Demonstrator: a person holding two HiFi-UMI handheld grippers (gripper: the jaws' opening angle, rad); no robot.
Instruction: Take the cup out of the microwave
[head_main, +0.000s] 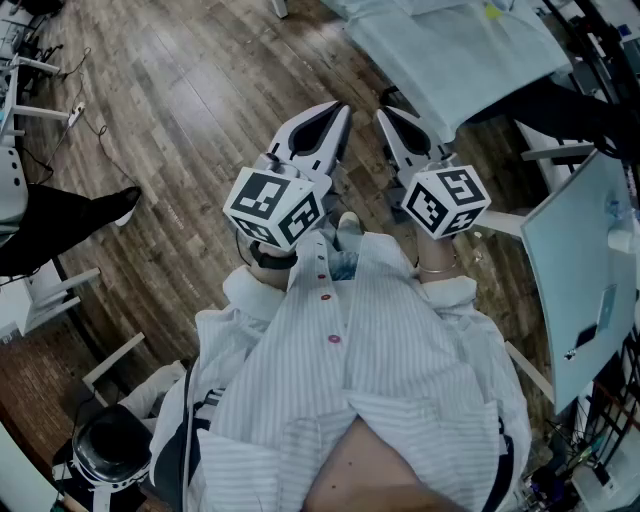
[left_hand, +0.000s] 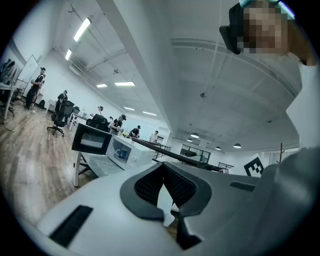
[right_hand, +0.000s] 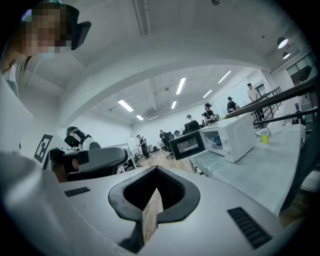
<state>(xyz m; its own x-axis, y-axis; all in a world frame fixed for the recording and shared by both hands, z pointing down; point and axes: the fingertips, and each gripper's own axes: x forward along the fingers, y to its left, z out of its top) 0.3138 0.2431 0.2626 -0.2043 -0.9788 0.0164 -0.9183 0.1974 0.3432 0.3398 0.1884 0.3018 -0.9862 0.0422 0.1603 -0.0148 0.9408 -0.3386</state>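
Blue cup (left_hand: 121, 153) sits inside the white microwave (left_hand: 136, 153), whose dark door (left_hand: 91, 139) stands open, on a pale-covered table (left_hand: 102, 167) at the middle left of the left gripper view. The right gripper view shows the cup (right_hand: 217, 140) in the microwave (right_hand: 241, 134) at its middle right. The cup is well apart from both grippers.

Left gripper (left_hand: 170, 217) is closed, its pad tips together with nothing between them. Right gripper (right_hand: 145, 220) is closed too, and also empty.

In the head view the 2 grippers, left (head_main: 335, 115) and right (head_main: 392, 120), are side by side at frame centre, just above a striped shirt (head_main: 370, 370) and over the wood floor (head_main: 180, 100).
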